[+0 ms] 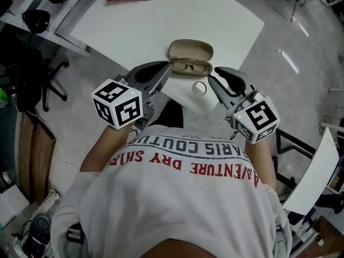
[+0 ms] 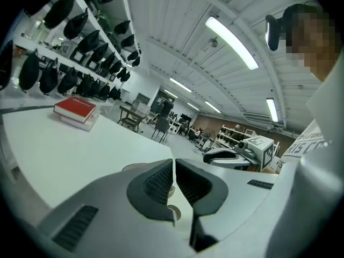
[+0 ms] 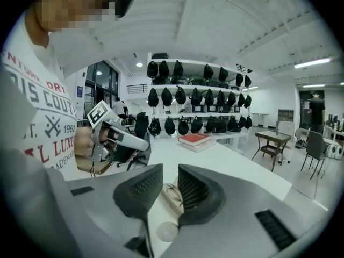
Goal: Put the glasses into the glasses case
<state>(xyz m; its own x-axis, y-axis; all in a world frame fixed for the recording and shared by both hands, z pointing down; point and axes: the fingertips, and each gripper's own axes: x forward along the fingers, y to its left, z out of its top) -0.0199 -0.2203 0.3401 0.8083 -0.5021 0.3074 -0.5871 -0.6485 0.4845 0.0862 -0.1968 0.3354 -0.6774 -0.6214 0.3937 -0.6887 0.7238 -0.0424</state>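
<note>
The glasses [image 1: 191, 66] are laid in the open glasses case [image 1: 191, 48] at upper centre, long axis left to right. The left gripper [image 1: 167, 70] is closed on nothing; the right gripper [image 1: 213, 78] is held narrowly apart, empty.

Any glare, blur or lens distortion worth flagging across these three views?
Head view: sharp, white table evenly lit, glare streaks on the glossy grey floor. Left gripper view: heavy fisheye bending, bright ceiling strip light blown out. Right gripper view: same fisheye, dark corners.
</note>
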